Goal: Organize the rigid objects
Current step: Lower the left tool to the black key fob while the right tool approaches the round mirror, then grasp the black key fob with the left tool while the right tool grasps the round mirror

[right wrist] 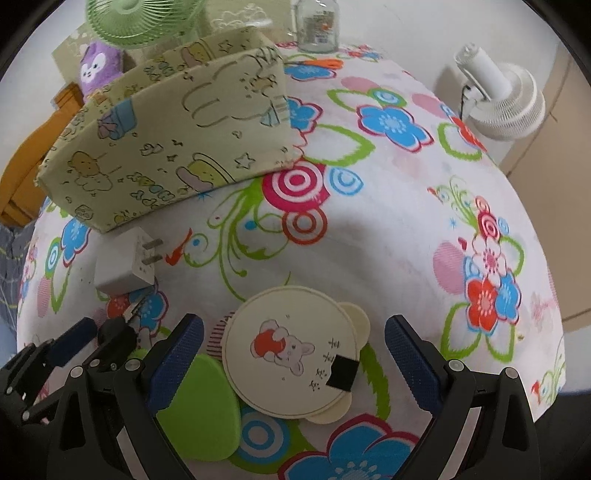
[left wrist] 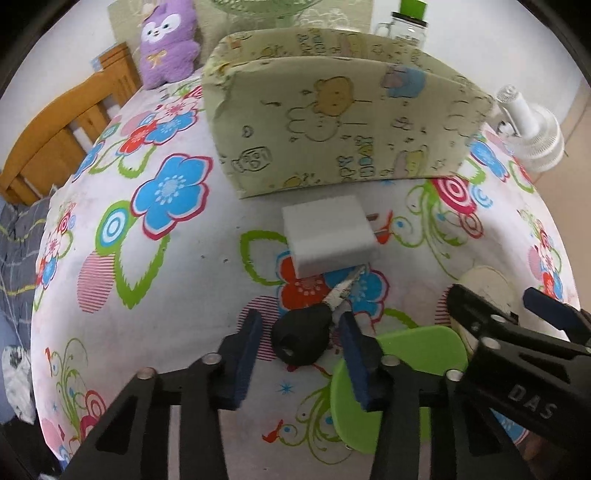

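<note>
Nearest, left gripper point(left wrist: 297, 354): jaws parted to a moderate width, straddling the black head of a key point(left wrist: 303, 338) that lies flat on the flowered cloth point(left wrist: 177, 280) of the worktop; the pads stand either side of the head and do not yet appear to press it. Right gripper point(right wrist: 293, 356): jaws spread wide around a round cream coaster point(right wrist: 291, 347) printed with a small cartoon animal and carrying a black patch near its edge; a second cream disc seems to lie beneath it, showing at the rim. Green oval pad point(right wrist: 201, 406): flat on the cloth, just beside the coaster and partly tucked under it, between the two grippers. White plug adapter point(left wrist: 328, 236): just beyond the key, its prongs pointing away from the left gripper, the key's metal blade reaching to its near edge. Fabric storage box point(left wrist: 343, 122): pale green with cartoon bears, open-topped, standing behind the adapter. Beyond it: purple plush toy point(left wrist: 168, 44), glass jar point(right wrist: 317, 24), green fan point(right wrist: 144, 18), white fan point(right wrist: 498, 96). Step in hand, by judgement: pick-up approach on both sides, nothing lifted. Next move calls for closing the left jaws squarely on the key's head, then carrying it to the box; the thin, flat coaster will likely demand a low edge grip.
</note>
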`<state>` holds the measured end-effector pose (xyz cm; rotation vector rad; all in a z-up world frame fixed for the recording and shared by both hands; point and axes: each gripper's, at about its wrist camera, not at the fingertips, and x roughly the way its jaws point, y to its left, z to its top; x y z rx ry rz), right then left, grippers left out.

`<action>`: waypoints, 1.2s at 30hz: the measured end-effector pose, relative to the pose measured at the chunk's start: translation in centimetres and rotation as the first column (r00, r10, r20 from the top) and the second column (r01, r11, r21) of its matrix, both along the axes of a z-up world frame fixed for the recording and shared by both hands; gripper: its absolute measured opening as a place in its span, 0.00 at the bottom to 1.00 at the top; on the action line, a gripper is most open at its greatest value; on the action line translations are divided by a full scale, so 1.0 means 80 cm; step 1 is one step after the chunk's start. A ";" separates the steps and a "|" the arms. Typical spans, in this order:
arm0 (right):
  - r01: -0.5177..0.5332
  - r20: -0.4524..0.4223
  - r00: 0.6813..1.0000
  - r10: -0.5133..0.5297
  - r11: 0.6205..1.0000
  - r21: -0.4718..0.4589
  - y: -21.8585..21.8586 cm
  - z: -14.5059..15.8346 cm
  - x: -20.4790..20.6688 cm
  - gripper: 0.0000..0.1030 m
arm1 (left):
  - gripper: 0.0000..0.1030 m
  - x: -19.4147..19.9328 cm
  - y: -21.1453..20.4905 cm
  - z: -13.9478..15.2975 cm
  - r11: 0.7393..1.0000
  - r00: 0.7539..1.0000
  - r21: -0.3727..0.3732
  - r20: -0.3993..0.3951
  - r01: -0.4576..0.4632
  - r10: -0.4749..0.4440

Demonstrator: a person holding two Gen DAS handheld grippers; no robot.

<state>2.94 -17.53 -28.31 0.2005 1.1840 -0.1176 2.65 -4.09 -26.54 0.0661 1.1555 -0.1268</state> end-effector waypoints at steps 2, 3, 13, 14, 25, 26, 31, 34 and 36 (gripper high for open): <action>0.018 -0.007 1.000 -0.018 1.000 0.004 0.001 -0.004 -0.001 0.97 | 0.35 -0.003 -0.002 0.000 1.000 1.000 -0.002 0.011 0.016 -0.016; 0.024 -0.007 1.000 -0.024 1.000 -0.002 0.002 -0.005 -0.002 0.97 | 0.34 -0.005 -0.002 0.000 1.000 0.999 -0.003 0.018 0.026 -0.026; 0.055 0.014 0.998 -0.053 0.993 -0.109 0.022 -0.004 -0.003 0.81 | 0.31 0.004 0.012 -0.001 0.998 0.999 -0.042 0.022 0.050 -0.049; 0.052 0.017 0.999 -0.050 0.992 -0.114 0.023 -0.003 -0.004 0.81 | 0.31 0.006 0.014 -0.001 0.997 0.999 -0.058 0.016 0.049 -0.048; 0.083 0.022 0.996 -0.081 0.989 -0.125 0.023 0.014 -0.004 0.81 | 0.31 0.012 0.018 0.018 0.993 0.998 -0.108 0.031 0.054 -0.051; 0.083 0.025 0.996 -0.081 0.989 -0.125 0.022 0.016 -0.003 0.81 | 0.31 0.012 0.018 0.021 0.993 0.998 -0.111 0.037 0.052 -0.048; 0.091 0.051 0.995 -0.085 0.988 -0.126 0.024 0.033 -0.002 0.81 | 0.31 0.014 0.018 0.038 0.991 0.997 -0.127 0.061 0.048 -0.040; 0.093 0.063 0.994 -0.085 0.988 -0.126 0.024 0.043 -0.004 0.81 | 0.31 0.014 0.017 0.047 0.990 0.996 -0.131 0.074 0.049 -0.039; 0.096 0.072 0.994 -0.087 0.987 -0.126 0.022 0.050 -0.006 0.81 | 0.31 0.013 0.015 0.054 0.989 0.996 -0.136 0.080 0.051 -0.041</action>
